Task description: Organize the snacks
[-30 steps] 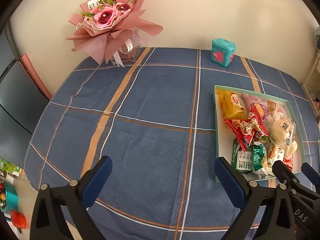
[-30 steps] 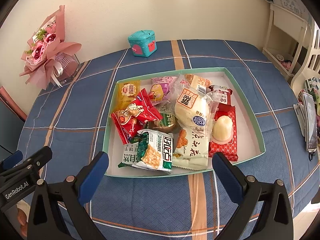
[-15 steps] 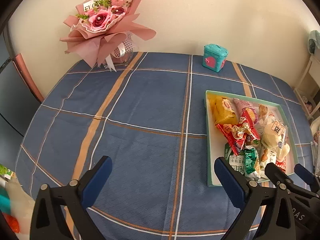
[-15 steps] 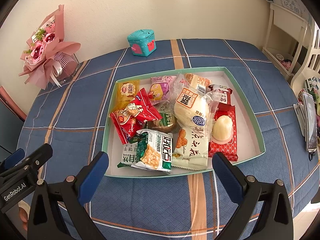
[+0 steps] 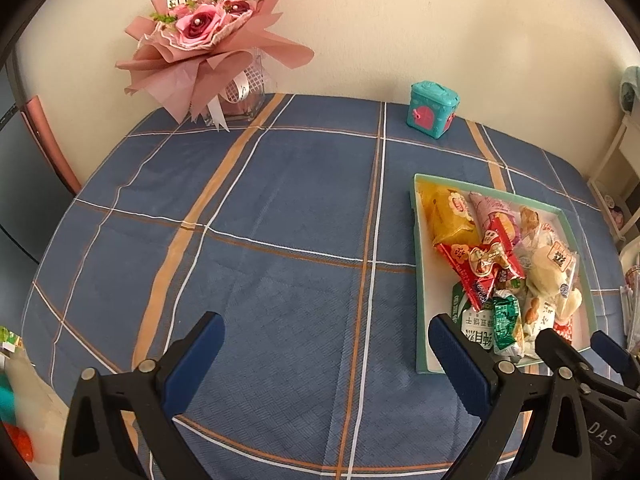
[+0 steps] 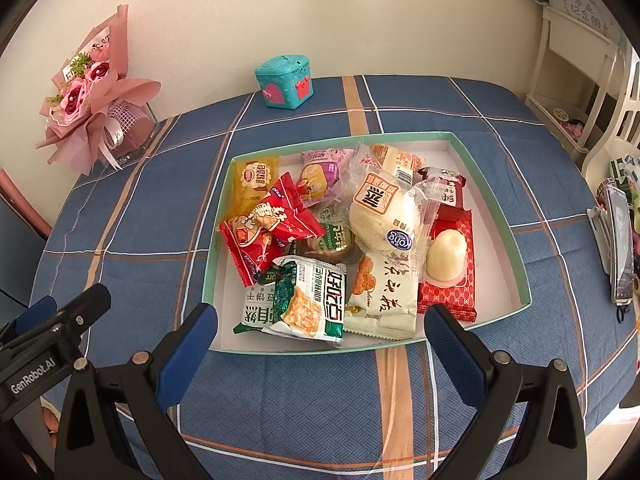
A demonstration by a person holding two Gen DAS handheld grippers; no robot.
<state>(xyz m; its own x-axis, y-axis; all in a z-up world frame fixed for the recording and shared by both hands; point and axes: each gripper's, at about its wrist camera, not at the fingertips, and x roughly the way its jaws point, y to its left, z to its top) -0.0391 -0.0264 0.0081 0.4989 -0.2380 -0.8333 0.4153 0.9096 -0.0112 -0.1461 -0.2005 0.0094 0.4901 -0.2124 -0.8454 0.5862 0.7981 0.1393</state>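
Note:
A shallow green-rimmed tray on the blue checked tablecloth holds several wrapped snacks: a red packet, a green-and-white packet, a white bun and a yellow packet. My right gripper hovers open just before the tray's near edge, with nothing between its fingers. My left gripper is open over bare cloth to the left of the tray. The right gripper's fingers show at the lower right of the left wrist view.
A pink bouquet in a glass vase stands at the back left by the wall. A small teal tin sits at the back middle. A white shelf unit and a phone on a stand are at the right.
The left gripper has risen and pulled back a little, so the bouquet and tray sit lower and farther left in its view. The right gripper has barely moved.

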